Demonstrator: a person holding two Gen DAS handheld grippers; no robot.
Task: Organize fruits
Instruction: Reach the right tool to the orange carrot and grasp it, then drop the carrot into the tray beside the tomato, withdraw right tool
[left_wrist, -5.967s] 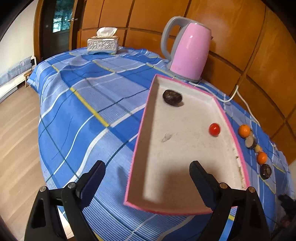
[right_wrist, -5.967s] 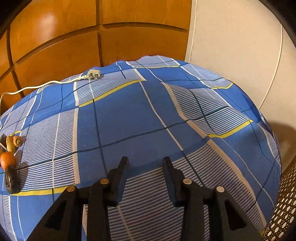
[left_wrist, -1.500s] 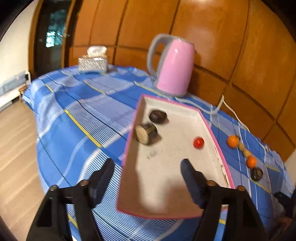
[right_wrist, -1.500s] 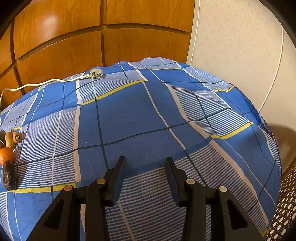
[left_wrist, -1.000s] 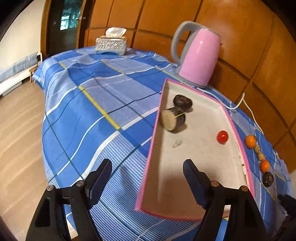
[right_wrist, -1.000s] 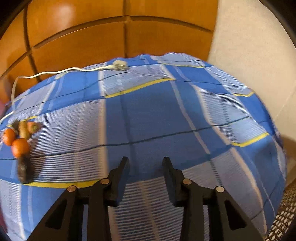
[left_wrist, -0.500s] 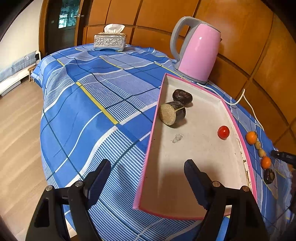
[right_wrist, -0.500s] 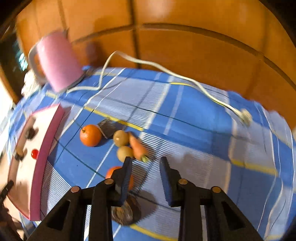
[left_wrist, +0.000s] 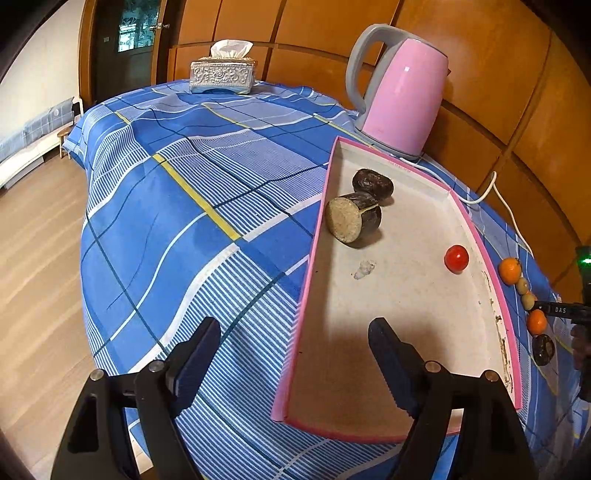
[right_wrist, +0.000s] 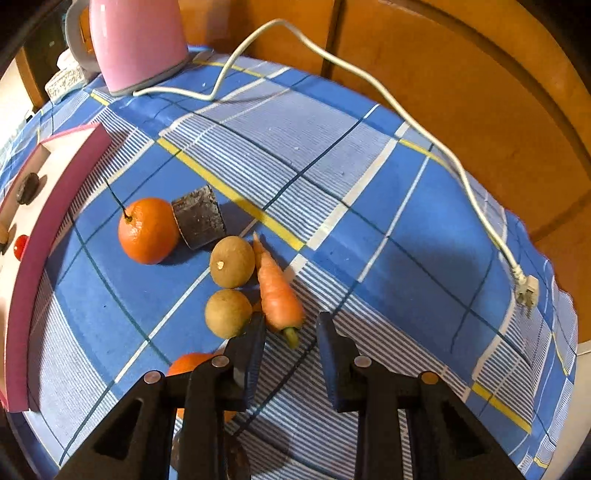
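A pink-rimmed white tray (left_wrist: 476, 240) lies on the blue plaid cloth; it holds a dark round fruit (left_wrist: 372, 181), a dark cut cylinder (left_wrist: 352, 218) and a small red tomato (left_wrist: 456, 258). My left gripper (left_wrist: 293, 349) is open and empty over the tray's near end. My right gripper (right_wrist: 291, 338) is open and empty just above the green end of a carrot (right_wrist: 277, 288). Two brown round fruits (right_wrist: 232, 261) (right_wrist: 228, 313), an orange (right_wrist: 147, 230), a dark cut piece (right_wrist: 198, 217) and a second orange (right_wrist: 192, 363) lie beside it.
A pink kettle (left_wrist: 402, 99) stands behind the tray, its white cord (right_wrist: 369, 79) and plug (right_wrist: 526, 290) trailing over the cloth. A tissue box (left_wrist: 222, 75) sits at the far end. A wooden wall panel (right_wrist: 461, 74) backs the table. The table edge drops to the floor on the left.
The dark cut cylinder has appeared in the tray since the oldest frame. My right gripper has swung left to the fruit group and come down over the carrot. The left gripper has barely moved.
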